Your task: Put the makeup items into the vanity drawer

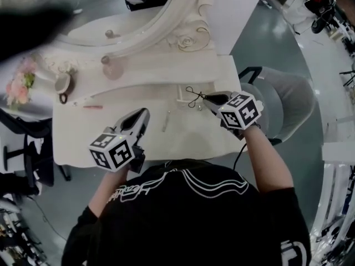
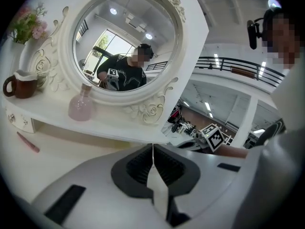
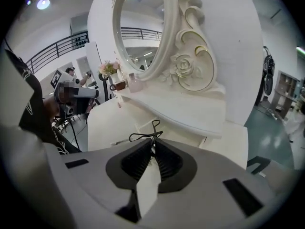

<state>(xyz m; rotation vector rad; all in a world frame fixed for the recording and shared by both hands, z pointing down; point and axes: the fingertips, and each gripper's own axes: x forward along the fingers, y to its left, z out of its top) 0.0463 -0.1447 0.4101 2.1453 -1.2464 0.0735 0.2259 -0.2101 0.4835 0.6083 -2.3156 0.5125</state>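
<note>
Head view: task hardly under way, to judge by what lies about. Loose on the desk point(image 1: 211, 140): a pink pencil point(image 1: 93, 107) toward the left and a slim pale stick point(image 1: 166, 121) near the middle, both apart from either claw. Nothing visibly inside any drawer. A small boxy white frame point(image 1: 179, 95) below the shelf point(image 1: 166, 71) edge could be the open drawer. Cannot tell for sure.

Right claw point(image 1: 206, 98): narrow, jaws nearly together, pinching a black wire tool point(image 1: 194, 96), likely an eyelash curler. Right gripper view confirms it, with thin black loops point(image 3: 151, 130) poking out past the ribbed pads, over the desk and just beside that white frame. So one item in hand and close to its place, not yet put down.

Left claw point(image 1: 144, 114): jaws together with only a hairline between them, nothing gripped, hovering over the front of the desk near the slim pale stick without touching it.

Left to do, as judged: set the wire tool in the drawer, then fetch the stick and the pencil. Pink bottle point(image 1: 113, 68) and mug point(image 1: 62, 85) stand on the shelf; unclear whether they count as makeup items.
</note>
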